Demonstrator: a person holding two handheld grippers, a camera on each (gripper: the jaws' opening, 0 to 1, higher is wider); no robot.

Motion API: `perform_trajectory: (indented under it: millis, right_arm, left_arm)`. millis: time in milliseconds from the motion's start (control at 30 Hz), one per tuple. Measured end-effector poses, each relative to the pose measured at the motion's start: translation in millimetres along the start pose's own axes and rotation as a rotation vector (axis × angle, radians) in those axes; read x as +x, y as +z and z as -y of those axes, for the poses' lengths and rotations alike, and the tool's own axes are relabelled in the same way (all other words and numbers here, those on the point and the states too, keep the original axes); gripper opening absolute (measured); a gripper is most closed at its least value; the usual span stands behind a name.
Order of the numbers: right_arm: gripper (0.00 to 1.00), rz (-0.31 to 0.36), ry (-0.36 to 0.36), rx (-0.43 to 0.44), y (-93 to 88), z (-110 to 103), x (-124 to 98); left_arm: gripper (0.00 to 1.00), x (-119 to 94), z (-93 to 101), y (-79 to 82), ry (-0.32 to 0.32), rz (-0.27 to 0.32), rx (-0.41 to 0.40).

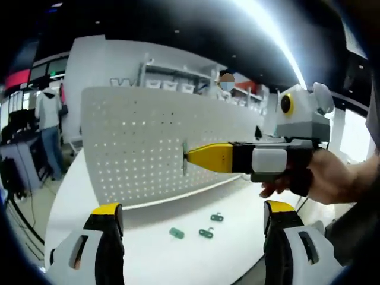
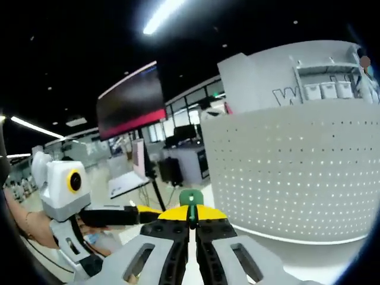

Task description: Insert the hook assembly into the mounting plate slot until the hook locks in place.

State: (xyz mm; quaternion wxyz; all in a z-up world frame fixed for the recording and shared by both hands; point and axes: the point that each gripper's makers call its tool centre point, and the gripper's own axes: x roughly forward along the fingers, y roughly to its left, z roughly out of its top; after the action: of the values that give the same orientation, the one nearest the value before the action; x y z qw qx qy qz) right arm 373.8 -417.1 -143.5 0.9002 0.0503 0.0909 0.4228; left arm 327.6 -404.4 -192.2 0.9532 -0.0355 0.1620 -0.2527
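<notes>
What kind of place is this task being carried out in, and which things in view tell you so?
Probably an open lab or workshop floor. A white pegboard stands on a white table, shelving with bins lines the back wall, and desks with a large screen stand behind.

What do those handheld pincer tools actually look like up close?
Each is a light grey plastic body with two jaws. The left gripper has black jaws capped in yellow, and slots cut in the grey housings. The right gripper tapers from grey through black to a yellow tip, with a black grip under the hand. The person's sleeve looks dark grey.
</notes>
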Motion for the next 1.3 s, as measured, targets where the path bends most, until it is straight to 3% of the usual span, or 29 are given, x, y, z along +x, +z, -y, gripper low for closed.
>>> perform_trajectory:
  millis: [67,100,333,600,733,800,933,1300]
  right_arm:
    - [0.00,0.027,-0.041,0.001,6.7,12,2]
    - [0.00,0.072,-0.083,0.000,14.9,24,3]
    - [0.00,0.176,-0.342,-0.033,46.5,105,-2]
    - [0.00,0.239,-0.499,-0.009,72.5,166,-7]
    - [0.00,0.247,-0.551,-0.070,84.8,183,-7]
    - [0.00,0.260,-0.547,-0.043,87.7,192,-5]
    - [0.00,0.235,-0.585,-0.080,90.4,202,-3]
    - [0.00,0.257,-0.623,-0.123,101.1,214,5]
  left_arm:
    - [1.00,1,1.1,-0.4,-0.004,0.001,-0.003]
    - [1.00,1,1.4,-1.0,-0.004,0.000,0.000]
    - [1.00,-1,-4.9,-6.0,0.027,-0.024,0.023]
    - [0.99,-2,-9.5,-8.9,0.028,-0.034,0.010]
    - [0.99,-4,-12.1,-9.0,0.030,-0.038,0.011]
    - [0.99,-4,-14.8,-7.0,0.033,-0.031,0.003]
    - [0.99,-2,-18.9,-4.9,0.042,-0.028,0.002]
    - [0.99,-2,-24.2,-9.4,0.054,-0.034,-0.001]
